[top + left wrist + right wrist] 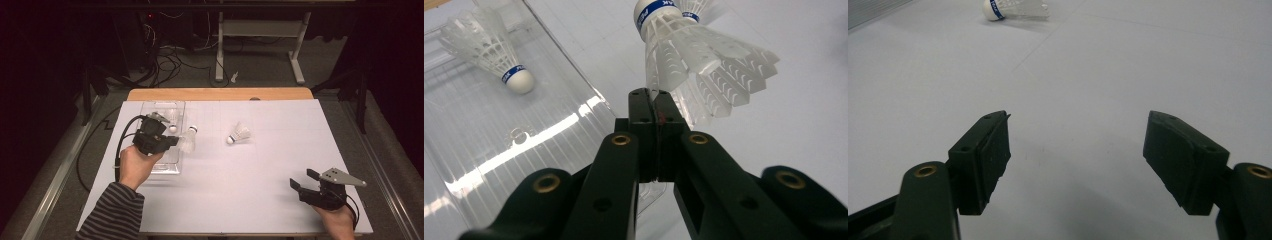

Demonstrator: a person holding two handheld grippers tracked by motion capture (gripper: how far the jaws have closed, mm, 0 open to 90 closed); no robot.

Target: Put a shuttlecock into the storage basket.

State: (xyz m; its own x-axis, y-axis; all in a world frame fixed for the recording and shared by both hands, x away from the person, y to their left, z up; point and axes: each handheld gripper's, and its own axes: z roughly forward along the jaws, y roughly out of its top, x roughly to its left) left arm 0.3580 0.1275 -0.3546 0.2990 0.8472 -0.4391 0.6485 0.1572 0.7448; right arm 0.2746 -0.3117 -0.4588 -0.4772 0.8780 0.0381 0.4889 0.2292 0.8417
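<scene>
Step in hand: carrying. Left hand-held gripper [655, 107] clamped on the skirt edge of a shuttlecock [694, 60], held above the bench [260, 170] at the right edge of the clear tray [150, 107].

Tray stock: one shuttle [494, 52], lying flat.

Spare: one shuttle [239, 134] loose mid-bench.

Right hand-held gripper [1075, 155]: jaws wide apart, nothing between them, low over the near right of the bench.

Next move, likely: shift over the tray, lower, release gently; thin skirt may snag.

Markings: blue band at cork, lettering not legible.
</scene>
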